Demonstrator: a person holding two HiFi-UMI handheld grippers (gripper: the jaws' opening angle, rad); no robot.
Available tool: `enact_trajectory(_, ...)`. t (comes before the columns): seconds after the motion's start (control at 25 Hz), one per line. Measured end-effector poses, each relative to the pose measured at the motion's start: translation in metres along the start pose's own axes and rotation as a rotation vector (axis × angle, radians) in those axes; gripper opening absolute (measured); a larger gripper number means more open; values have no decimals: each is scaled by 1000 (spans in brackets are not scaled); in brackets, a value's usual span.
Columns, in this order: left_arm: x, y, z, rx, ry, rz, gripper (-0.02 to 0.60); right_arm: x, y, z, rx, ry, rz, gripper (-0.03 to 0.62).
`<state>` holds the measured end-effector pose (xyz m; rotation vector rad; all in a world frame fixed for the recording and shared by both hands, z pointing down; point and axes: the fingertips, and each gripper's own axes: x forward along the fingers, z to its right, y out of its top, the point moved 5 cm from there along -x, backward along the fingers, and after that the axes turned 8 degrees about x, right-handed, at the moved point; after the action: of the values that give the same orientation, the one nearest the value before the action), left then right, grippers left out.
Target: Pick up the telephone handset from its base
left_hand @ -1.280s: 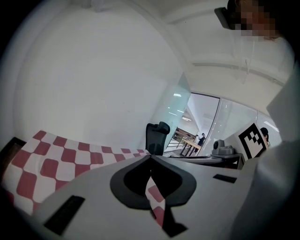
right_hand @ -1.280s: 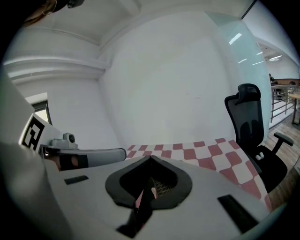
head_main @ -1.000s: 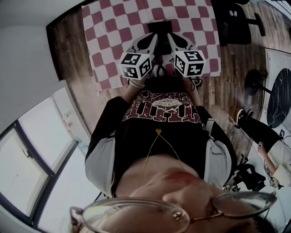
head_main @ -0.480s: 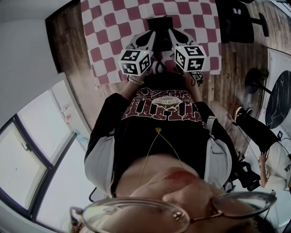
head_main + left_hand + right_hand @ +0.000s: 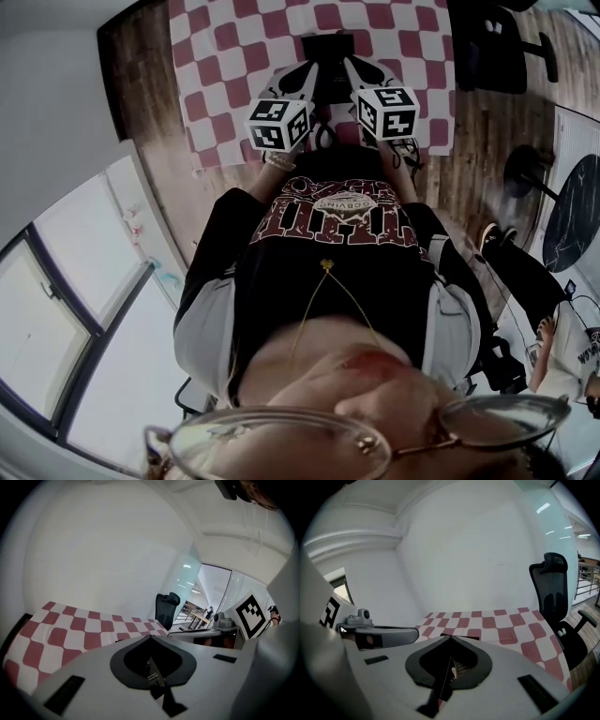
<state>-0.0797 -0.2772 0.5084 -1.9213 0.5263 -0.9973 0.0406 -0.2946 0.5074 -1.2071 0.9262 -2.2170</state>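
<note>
Telephone (image 5: pixel 328 47) (just one); two hand-held grippers (image 5: pixel 307 71) (image 5: pixel 352 67), both closed.

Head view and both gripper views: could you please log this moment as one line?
left hand-held gripper: shut, empty | right hand-held gripper: shut, empty | telephone: on checkered cloth, ahead of both, not grasped

Telephone (image 5: pixel 328 45) partly hidden behind left hand-held gripper (image 5: pixel 316 68), right hand-held gripper (image 5: pixel 350 66).

Telephone (image 5: pixel 328 47): we list one dark, boxy unit, lying flat on the red-and-white checked desk (image 5: pixel 234 56). We cannot tell handset from base.
</note>
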Motion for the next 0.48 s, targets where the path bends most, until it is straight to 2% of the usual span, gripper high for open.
enact_trajectory(0.32,8,-9,-1,-30,16,-18,9,7,-11,12,22,6,-36,20)
enact_trajectory(0.48,13,-15,-2,-14,27,-39,9,12,-14,18,22,5,-52,20)
